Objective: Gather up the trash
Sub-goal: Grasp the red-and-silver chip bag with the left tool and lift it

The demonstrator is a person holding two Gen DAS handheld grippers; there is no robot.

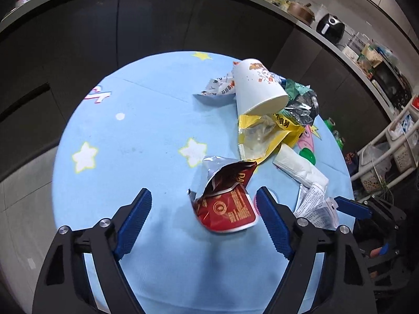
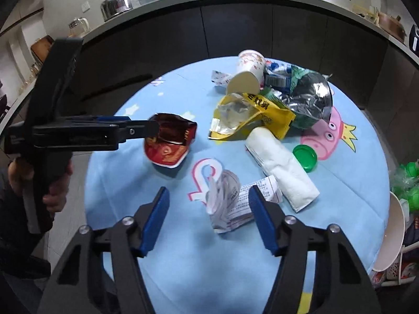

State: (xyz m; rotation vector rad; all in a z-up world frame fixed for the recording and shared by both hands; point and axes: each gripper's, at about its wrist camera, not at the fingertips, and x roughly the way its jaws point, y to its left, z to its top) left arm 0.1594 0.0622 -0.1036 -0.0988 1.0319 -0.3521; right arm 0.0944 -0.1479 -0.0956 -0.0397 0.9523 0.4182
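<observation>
Left gripper (image 1: 203, 210) with its fingers spread wide; the red snack wrapper (image 1: 225, 198) lies between them, nearer the right-hand finger and touching neither, its long axis running from the finger gap forward and slightly left toward its torn foil mouth. In the right wrist view the left gripper (image 2: 153, 128) reaches the wrapper (image 2: 169, 141) from the side, its tips at the wrapper's upper edge. Right gripper (image 2: 208, 209), fingers likewise apart, brackets a crumpled receipt (image 2: 230, 206) that lies just ahead, closer to its right finger. By this layout the left hand is nearer the wrapper, the right nearer the receipt. Beyond both: a folded white napkin (image 2: 282, 167), a yellow packet (image 2: 251, 120), a tipped paper cup (image 1: 258, 89) and a green lid (image 2: 305, 157). Surface: a round bench (image 1: 131, 130) under a pale blue cartoon cloth. Room: dark cabinets (image 1: 157, 21) under a cluttered kitchen worktop.
</observation>
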